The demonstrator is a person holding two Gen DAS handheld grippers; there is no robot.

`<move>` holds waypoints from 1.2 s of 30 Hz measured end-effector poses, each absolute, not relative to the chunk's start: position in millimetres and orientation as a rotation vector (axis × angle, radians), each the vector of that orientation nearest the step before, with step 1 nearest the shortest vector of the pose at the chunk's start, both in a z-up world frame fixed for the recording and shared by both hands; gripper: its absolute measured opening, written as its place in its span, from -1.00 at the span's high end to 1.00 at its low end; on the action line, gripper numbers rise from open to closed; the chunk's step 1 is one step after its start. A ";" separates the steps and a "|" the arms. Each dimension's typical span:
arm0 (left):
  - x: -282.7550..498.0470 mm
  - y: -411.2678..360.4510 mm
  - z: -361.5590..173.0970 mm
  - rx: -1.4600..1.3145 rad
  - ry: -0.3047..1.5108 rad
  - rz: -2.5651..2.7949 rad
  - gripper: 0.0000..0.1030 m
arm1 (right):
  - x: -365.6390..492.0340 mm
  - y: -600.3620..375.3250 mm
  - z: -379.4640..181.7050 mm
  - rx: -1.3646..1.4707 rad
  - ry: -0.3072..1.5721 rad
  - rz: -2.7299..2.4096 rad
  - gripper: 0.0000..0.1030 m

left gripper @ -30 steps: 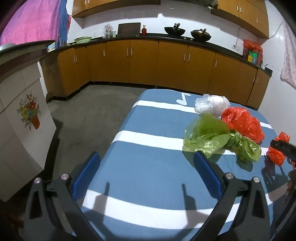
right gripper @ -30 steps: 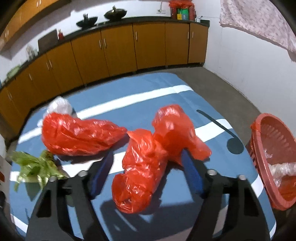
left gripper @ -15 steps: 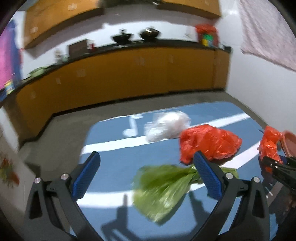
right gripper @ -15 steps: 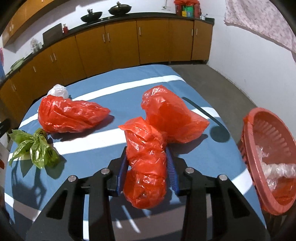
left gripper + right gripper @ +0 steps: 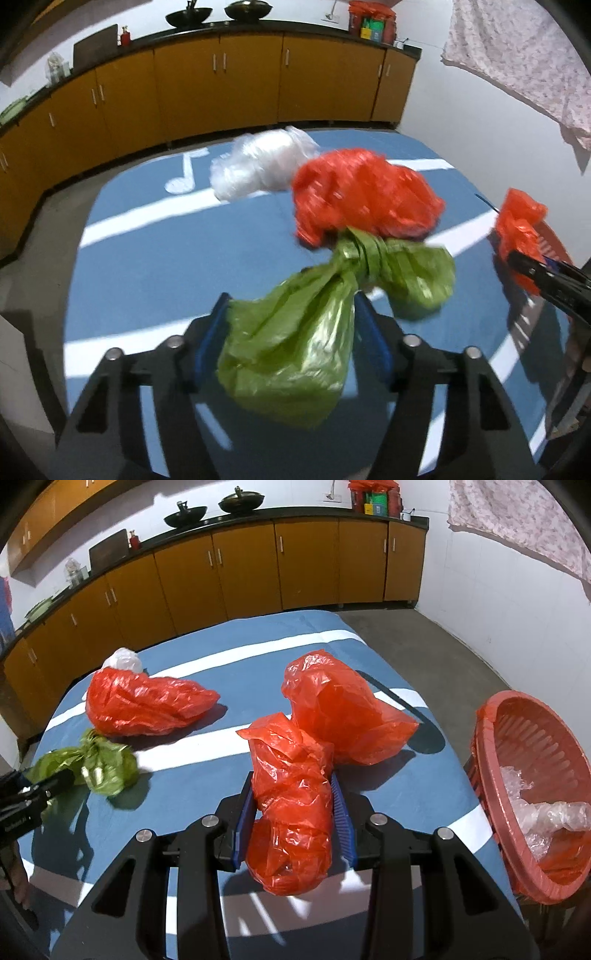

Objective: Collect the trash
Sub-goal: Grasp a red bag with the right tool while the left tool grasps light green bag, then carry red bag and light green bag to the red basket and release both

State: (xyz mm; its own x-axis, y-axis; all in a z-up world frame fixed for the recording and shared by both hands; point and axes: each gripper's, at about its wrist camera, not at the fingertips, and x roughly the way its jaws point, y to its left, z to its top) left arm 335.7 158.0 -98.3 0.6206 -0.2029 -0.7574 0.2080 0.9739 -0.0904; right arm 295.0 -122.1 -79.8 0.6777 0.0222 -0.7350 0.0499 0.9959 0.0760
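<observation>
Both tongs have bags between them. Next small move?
Probably carry the right tongs, shut on the red bag, across to the basket at the table's right edge. The left tongs have just been closing around the green bag; that grip looks less settled.

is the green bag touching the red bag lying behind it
Cannot tell. In the left wrist view the green bag overlaps the red bag; the right wrist view shows them close, their meeting edges in shadow.

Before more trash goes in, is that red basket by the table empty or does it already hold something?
Not empty: the red basket already holds crumpled clear plastic at its bottom.
</observation>
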 end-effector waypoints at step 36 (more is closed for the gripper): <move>298.8 116.9 -73.5 -0.066 0.839 -0.203 0.77 | 246.0 -148.9 -44.3 0.123 0.750 -0.016 0.23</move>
State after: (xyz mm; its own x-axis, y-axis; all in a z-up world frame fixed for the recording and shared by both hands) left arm 298.8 116.9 -73.5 0.6503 -0.2042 -0.7317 0.1523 0.9787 -0.1378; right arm 246.0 -148.9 -44.3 0.7319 0.0292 -0.6808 0.0584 0.9927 0.1053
